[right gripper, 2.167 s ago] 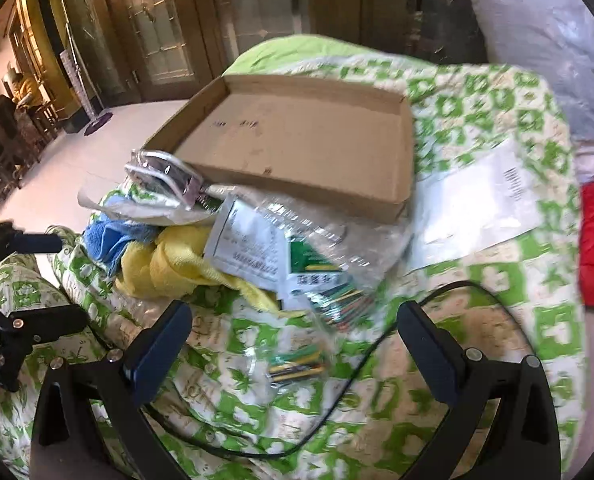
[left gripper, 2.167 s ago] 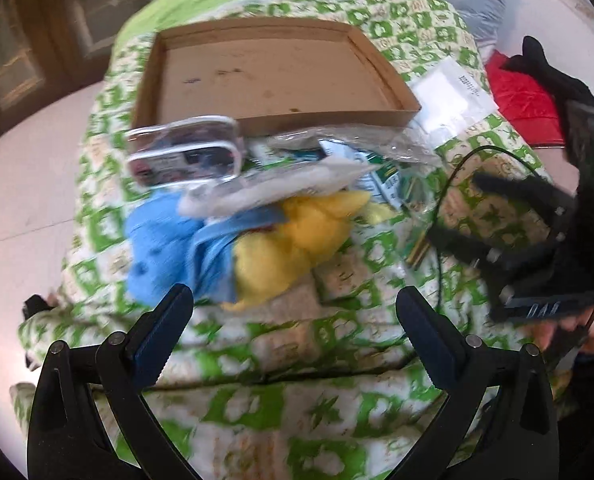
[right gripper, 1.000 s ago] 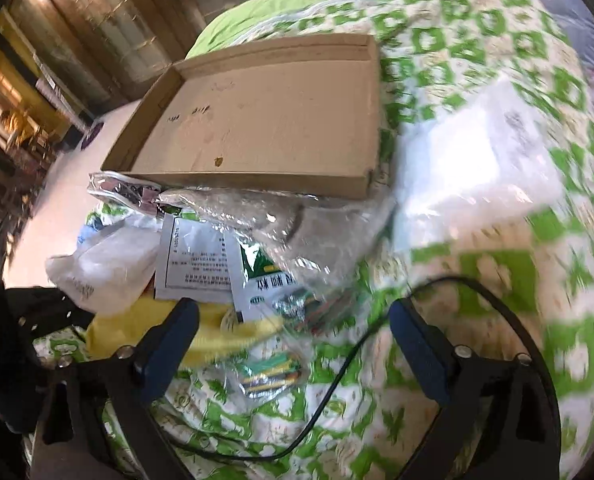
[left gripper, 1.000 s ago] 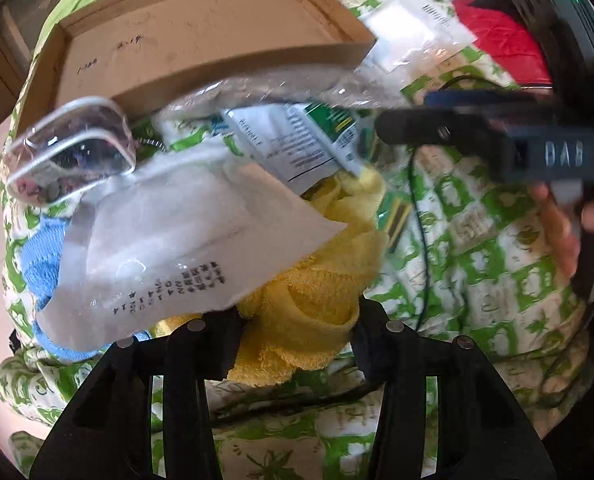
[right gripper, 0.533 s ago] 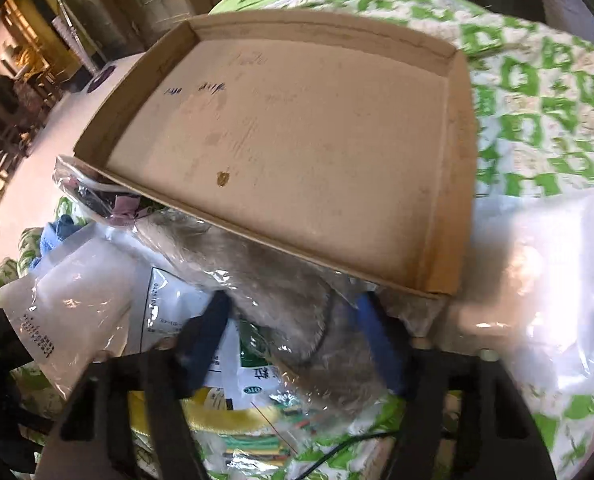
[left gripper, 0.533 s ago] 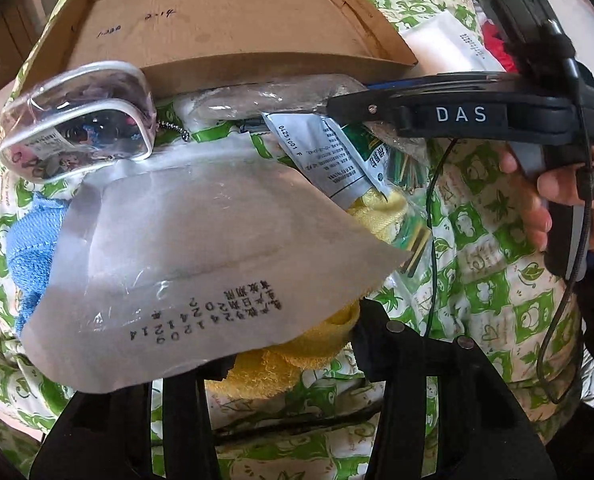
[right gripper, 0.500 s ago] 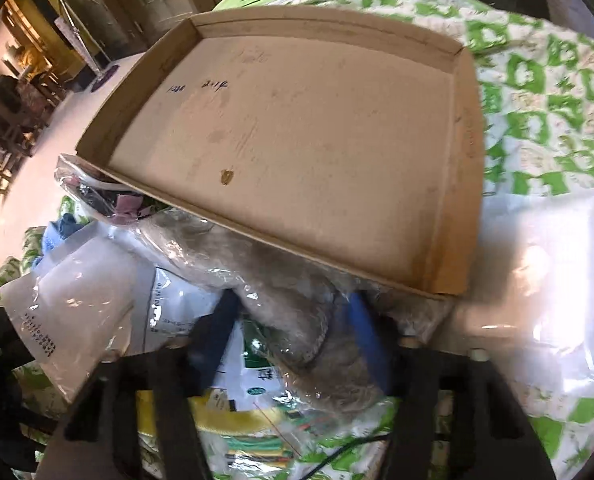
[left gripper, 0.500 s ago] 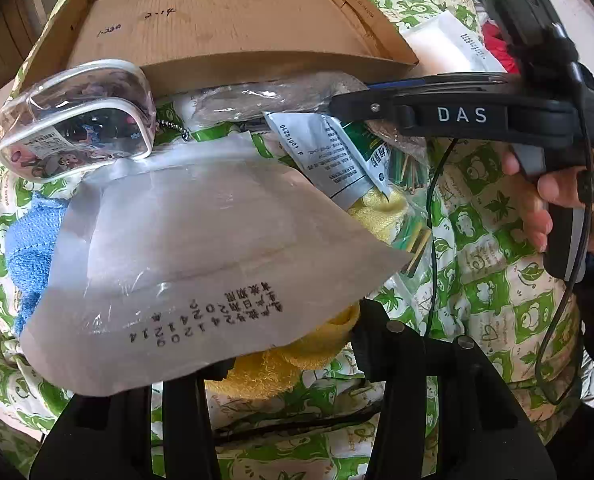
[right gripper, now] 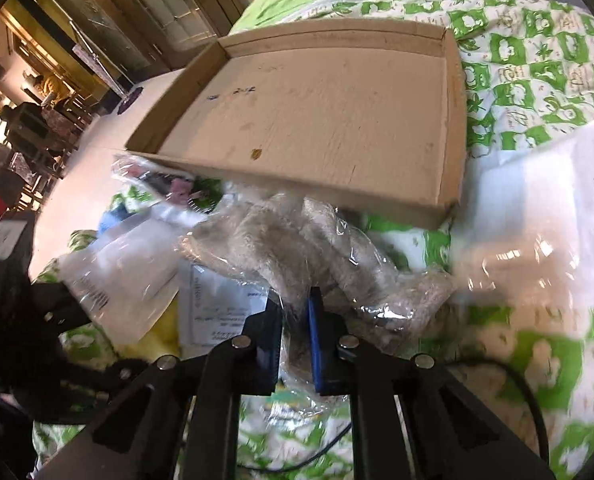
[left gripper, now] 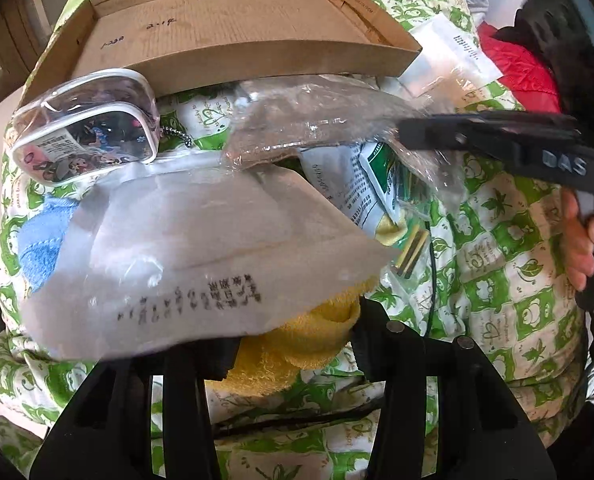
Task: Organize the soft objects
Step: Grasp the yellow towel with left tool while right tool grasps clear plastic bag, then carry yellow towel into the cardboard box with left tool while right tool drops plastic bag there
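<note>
Both grippers now closed: left gripper (left gripper: 293, 344) pinching yellow terry towel (left gripper: 297, 344), right gripper (right gripper: 293, 340) lifting limp, slippery clear-plastic-wrapped grey plush (right gripper: 297, 248) by its loose film.

Lettering on my right tongs (left gripper: 413, 136), side of the arm: "DAS". Cardboard tray (left gripper: 233, 20), inner floor: handwritten marks, unreadable. White pouch (left gripper: 201, 256): a row of printed characters and digits, too blurred for me to read.

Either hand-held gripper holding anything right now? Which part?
Both. The left hand-held gripper is shut on the near edge of the yellow towel. The right hand-held gripper pinches the near end of the clear bag of grey fluff.
</note>
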A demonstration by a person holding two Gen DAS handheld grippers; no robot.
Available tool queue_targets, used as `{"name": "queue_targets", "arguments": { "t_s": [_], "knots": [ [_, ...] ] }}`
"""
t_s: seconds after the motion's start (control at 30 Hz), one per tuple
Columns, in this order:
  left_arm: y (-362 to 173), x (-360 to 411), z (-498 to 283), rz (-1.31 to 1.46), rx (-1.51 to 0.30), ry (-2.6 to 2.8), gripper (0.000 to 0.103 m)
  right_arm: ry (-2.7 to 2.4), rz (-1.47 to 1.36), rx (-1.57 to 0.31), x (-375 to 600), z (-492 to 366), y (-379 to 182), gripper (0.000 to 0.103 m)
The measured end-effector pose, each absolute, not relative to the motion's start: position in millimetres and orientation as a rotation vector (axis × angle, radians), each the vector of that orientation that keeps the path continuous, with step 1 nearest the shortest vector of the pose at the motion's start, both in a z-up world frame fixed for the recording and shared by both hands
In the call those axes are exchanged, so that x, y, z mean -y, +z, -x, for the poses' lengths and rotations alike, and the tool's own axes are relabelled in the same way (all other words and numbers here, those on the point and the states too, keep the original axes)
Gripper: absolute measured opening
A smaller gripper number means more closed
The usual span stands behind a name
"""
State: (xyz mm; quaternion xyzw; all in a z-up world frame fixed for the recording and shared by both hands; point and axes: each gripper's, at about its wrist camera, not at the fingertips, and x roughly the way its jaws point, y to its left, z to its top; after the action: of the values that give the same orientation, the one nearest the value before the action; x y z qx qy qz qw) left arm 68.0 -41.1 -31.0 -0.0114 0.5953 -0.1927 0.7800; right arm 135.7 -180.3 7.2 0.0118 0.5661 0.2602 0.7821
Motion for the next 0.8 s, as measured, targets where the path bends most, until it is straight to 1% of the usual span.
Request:
{"name": "queue_targets", "arguments": {
  "t_s": [0.37, 0.63, 0.8],
  "knots": [
    [-8, 33, -30, 0.067, -1.237, -0.409, 0.045, 0.62, -0.123, -1.176, 200, -94, 41, 0.009],
    [27, 15, -2, 0.102, -1.172, -0.359, 0.045, 0.634, -0.184, -1.131, 196, -99, 37, 0.009],
    [56, 12, -1, 0.111, -1.123, -0.356, 0.045, 0.65, -0.189, -1.091, 193, -101, 50, 0.009]
  ]
}}
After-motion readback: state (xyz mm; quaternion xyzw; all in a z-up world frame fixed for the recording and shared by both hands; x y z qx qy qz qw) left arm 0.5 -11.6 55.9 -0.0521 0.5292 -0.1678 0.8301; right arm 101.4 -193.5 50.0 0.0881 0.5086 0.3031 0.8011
